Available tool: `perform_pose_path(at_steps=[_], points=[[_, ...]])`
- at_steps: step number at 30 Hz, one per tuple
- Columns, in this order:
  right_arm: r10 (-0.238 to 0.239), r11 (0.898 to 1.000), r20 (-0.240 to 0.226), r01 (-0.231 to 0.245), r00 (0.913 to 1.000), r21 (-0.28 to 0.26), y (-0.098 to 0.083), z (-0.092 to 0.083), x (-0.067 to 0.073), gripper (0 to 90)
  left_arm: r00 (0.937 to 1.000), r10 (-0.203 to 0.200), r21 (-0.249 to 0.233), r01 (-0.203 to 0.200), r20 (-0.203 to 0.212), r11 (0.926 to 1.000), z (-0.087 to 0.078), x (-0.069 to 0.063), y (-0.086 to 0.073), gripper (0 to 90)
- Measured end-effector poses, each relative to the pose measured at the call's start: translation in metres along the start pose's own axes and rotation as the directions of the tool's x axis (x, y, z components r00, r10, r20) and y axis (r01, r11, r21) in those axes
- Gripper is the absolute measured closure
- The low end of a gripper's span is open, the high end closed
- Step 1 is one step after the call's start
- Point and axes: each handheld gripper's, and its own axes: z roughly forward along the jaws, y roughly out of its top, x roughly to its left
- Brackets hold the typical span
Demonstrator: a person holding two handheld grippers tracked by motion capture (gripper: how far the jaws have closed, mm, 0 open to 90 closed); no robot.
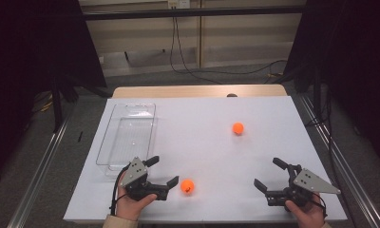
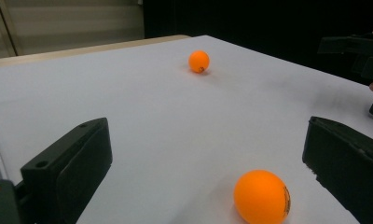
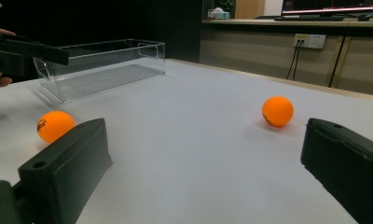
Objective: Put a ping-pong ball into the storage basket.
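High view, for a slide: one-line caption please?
Open left gripper beside near ball, right gripper open, far ball and clear bin beyond.

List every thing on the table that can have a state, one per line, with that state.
near orange ball: loose on the table, just ahead of the left gripper's fingers, not gripped
far orange ball: loose on the table, apart from both grippers
clear plastic bin: upright, empty
left gripper: open, holding nothing
right gripper: open, holding nothing

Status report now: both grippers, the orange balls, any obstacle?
Left gripper open, near orange ball beside its jaws. Right gripper open, holding nothing. Far orange ball untouched. Clear plastic bin empty. Nothing between.
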Motion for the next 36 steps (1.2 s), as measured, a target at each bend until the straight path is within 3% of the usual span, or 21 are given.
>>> perform_pose_path(at_steps=[15,36], points=[[-0.003,1.000,-0.002,0.003,1.0000,0.002,0.000,0.000,0.000,0.7,0.9997,0.003,0.018,-0.003,0.024,0.9998,0.006,-0.006,0.000,1.5],[-0.003,1.000,-0.005,0.003,1.0000,0.005,0.000,0.000,0.000,0.9,0.9978,0.002,0.089,-0.008,0.066,0.9960,0.016,-0.013,-0.001,1.9]])
